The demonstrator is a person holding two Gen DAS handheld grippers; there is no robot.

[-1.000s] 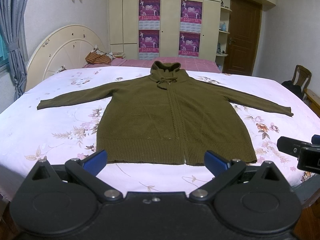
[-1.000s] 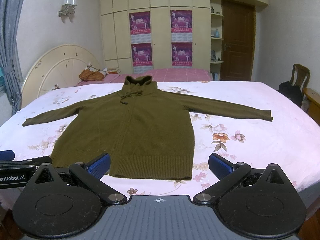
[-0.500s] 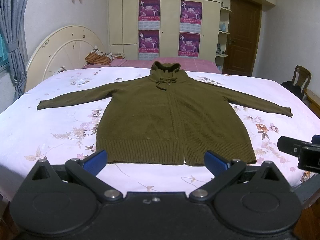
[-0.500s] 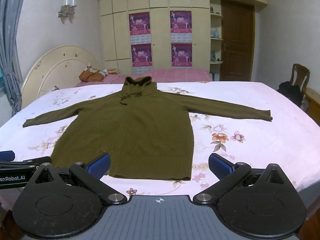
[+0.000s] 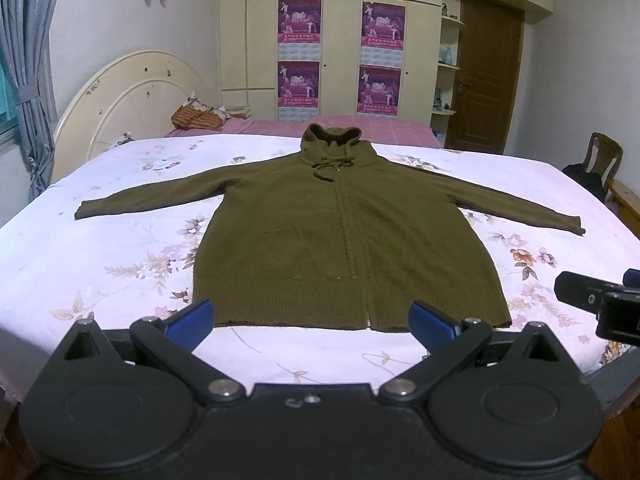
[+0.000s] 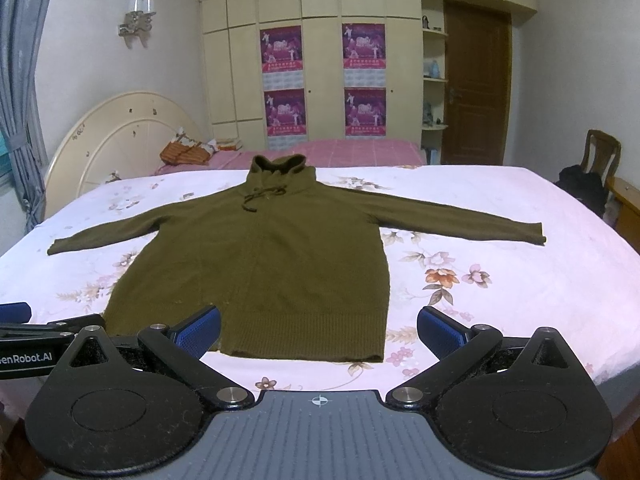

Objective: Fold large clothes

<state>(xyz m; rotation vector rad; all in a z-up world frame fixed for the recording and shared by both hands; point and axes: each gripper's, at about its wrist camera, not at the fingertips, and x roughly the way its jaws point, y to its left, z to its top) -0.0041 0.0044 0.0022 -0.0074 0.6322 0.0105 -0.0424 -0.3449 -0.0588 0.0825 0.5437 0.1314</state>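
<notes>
Olive-green knitted hooded cardigan [image 5: 348, 236] lies flat and face up on the bed [image 5: 120, 264], which I see covered by a pale floral sheet; the hood points to the far side, the ribbed hem to the near edge, and both sleeves are spread out left and right. Its zipper runs down the middle and a drawstring is tied at the neck. Behind the bed I have a cream wardrobe [image 5: 344, 36] with four purple posters, a brown door [image 5: 486, 76] at the far right, and a round headboard [image 5: 132, 100] at the far left. A wooden chair [image 6: 600, 160] with something dark on it sits at the right; I cannot make out what that is. My left gripper [image 5: 310, 318] hovers just off the near edge of the bed, level, jaws spread wide with nothing between them, pointing at the hem. My right gripper [image 6: 318, 330] hovers beside it in the same pose, equally wide and empty, and its tip pokes into the left camera's right edge. Neither touches the cloth. The near bed edge is hidden behind both gripper bodies.
</notes>
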